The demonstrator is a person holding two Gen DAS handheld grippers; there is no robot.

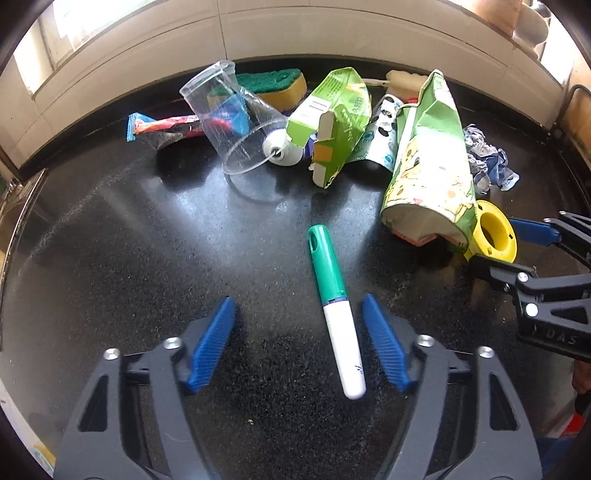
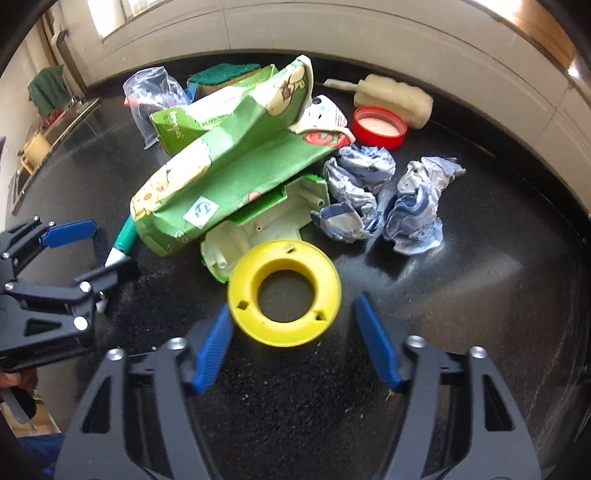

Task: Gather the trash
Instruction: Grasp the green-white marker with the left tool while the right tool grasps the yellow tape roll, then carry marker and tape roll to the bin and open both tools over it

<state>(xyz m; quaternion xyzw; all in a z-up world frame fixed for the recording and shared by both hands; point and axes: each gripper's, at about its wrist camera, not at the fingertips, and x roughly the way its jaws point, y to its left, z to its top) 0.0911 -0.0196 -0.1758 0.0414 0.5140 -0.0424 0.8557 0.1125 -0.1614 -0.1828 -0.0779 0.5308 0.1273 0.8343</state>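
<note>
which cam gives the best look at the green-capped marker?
Left wrist. The marker lies full length on the black counter between the left gripper pads, cap pointing away. In the right wrist view only a short stretch shows; the green carton and the left gripper's finger cover the rest.

A black speckled countertop (image 1: pixel 110 240) meets a pale tiled wall (image 1: pixel 258 33). Daylight enters through a window (image 2: pixel 110 14) at eleven o'clock.

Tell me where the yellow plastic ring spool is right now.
In the right wrist view, the yellow plastic ring spool lies on the black counter, between the right gripper's open fingers, just before the green carton.
</note>
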